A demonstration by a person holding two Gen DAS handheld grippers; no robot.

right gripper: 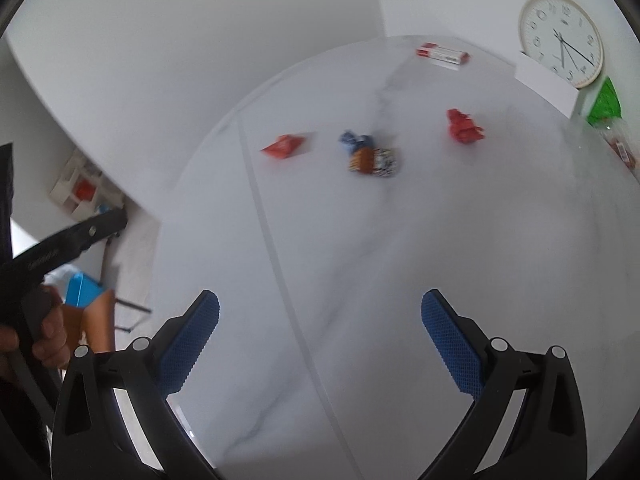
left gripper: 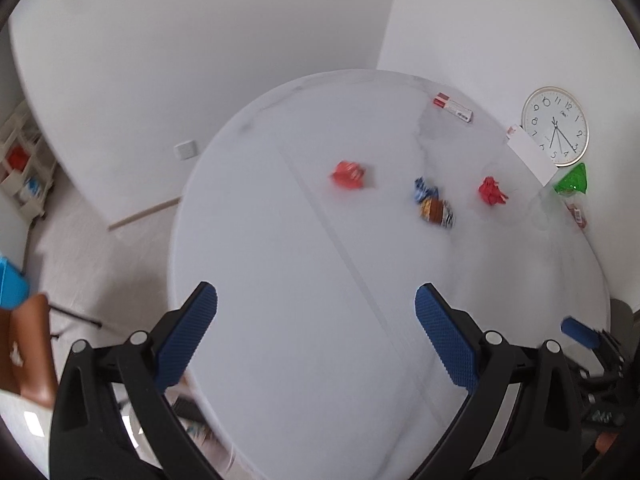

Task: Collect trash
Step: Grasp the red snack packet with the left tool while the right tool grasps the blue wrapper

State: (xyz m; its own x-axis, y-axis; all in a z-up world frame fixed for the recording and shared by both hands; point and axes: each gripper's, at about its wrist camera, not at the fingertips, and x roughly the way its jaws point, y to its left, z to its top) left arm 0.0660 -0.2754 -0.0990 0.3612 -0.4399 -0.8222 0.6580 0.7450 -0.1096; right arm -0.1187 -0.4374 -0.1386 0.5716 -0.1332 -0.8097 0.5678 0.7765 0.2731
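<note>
Nearest in each wrist view are the jaws themselves: the left gripper [left gripper: 316,320] and the right gripper [right gripper: 320,326] both stand wide apart with nothing between the blue pads, each hanging over the near part of the round white bench [left gripper: 280,280]. A faint seam runs across the benchtop from the far left toward the near right, passing between the jaws of both grippers. Nothing lies between the jaws and the trash; the stretch of bench ahead of them is bare. Well ahead of the left jaws, three pieces sit in a loose row: a crumpled red wrapper [left gripper: 349,175] slightly left of centre, a blue and brown snack wrapper [left gripper: 434,204] to its right, and a red crumpled ball [left gripper: 492,191] further right. All three are smeared by motion blur, so their print cannot be read. Beyond them, at the far rim, lies a red and white box [left gripper: 454,107]. Far right, a wall clock [left gripper: 556,126] leans against the wall with a white card [left gripper: 532,154] overlapping its lower left, and a green bag [left gripper: 573,179] just beside it over a clear packet that is hard to make out. At the left edge of the right wrist view, a hand [right gripper: 44,330] grips the left gripper's black frame, cut off by the lens rim.
</note>
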